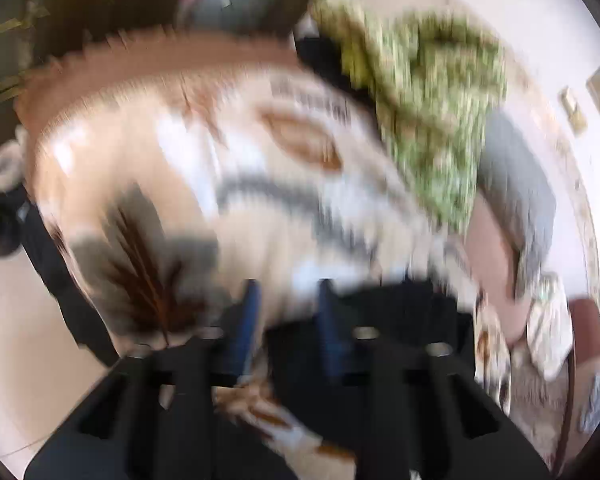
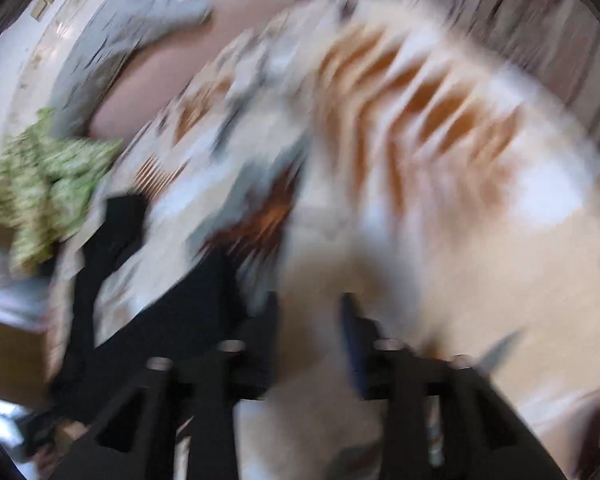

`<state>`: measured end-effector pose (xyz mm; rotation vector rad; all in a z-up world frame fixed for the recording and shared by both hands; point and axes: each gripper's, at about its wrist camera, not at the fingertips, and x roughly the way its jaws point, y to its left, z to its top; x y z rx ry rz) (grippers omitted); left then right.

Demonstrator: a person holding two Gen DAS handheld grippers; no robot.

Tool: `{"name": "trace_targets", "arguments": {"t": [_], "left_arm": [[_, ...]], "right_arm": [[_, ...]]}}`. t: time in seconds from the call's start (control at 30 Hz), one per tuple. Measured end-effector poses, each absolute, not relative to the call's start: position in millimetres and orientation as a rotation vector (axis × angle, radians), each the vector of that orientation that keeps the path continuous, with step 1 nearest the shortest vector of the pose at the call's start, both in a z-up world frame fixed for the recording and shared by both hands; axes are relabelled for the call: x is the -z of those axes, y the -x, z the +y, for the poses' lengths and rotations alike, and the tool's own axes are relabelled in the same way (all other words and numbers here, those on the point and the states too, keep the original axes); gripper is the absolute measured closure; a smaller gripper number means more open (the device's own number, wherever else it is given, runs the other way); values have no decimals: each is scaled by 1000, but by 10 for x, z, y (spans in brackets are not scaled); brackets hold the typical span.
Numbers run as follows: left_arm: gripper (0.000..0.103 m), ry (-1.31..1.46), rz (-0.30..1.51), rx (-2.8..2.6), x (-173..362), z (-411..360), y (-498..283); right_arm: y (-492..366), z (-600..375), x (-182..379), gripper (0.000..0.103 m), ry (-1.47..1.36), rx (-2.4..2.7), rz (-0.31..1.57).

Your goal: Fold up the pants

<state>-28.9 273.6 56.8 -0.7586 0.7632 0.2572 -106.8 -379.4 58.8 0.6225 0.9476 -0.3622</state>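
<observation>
Both views are heavily motion-blurred. Black pants (image 1: 400,320) lie on a cream bedspread with brown and grey patterns (image 1: 220,168), just right of my left gripper (image 1: 288,292), whose blue fingers stand apart with nothing between them. In the right wrist view the black pants (image 2: 172,320) stretch from the lower left toward my right gripper (image 2: 310,304). Its fingers stand apart over the bedspread (image 2: 460,220) and hold nothing.
A green patterned cloth (image 1: 432,120) and a grey garment (image 1: 516,184) lie on the bed's far side; they also show in the right wrist view as the green cloth (image 2: 44,184) and grey garment (image 2: 112,40). Pale floor (image 1: 28,352) shows left of the bed.
</observation>
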Motion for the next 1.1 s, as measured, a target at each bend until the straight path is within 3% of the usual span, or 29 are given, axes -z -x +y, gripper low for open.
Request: {"name": "trace_targets", "arguments": {"t": [0.03, 0.1, 0.2, 0.3, 0.37, 0.5, 0.57, 0.73, 0.8, 0.83, 0.9, 1.1], "left_arm": [[52, 763, 721, -252, -659, 2740, 318], [49, 753, 683, -173, -809, 2612, 295], [43, 770, 766, 61, -779, 2236, 82], [43, 915, 959, 298, -340, 1796, -158], [43, 1052, 1112, 328, 121, 1574, -292], [43, 1122, 1150, 275, 505, 1486, -416], [43, 1110, 1138, 278, 525, 1440, -456], [43, 1064, 1097, 272, 433, 1372, -654], [45, 1053, 1079, 280, 412, 1375, -682], [52, 1025, 1060, 288, 379, 1361, -681], [98, 950, 1048, 284, 344, 1332, -670], [98, 841, 978, 262, 281, 1328, -649]], "right_arm": [[1031, -3762, -655, 57, -619, 321, 927], [878, -3598, -823, 57, -571, 222, 902], [499, -2993, -1164, 56, -307, 68, 835], [184, -2331, -1357, 34, -4, -101, 721], [39, -1958, -1296, 31, 162, -176, 676], [-114, -1758, -953, 31, 119, -195, 703], [-148, -1736, -784, 32, 109, -190, 812], [-82, -1761, -803, 31, 146, -184, 765], [-150, -1854, -794, 31, 88, -168, 777], [-181, -1900, -794, 31, 84, -144, 781], [-265, -1929, -805, 31, 115, -142, 769], [-761, -1663, -704, 33, 339, -318, 813]]}}
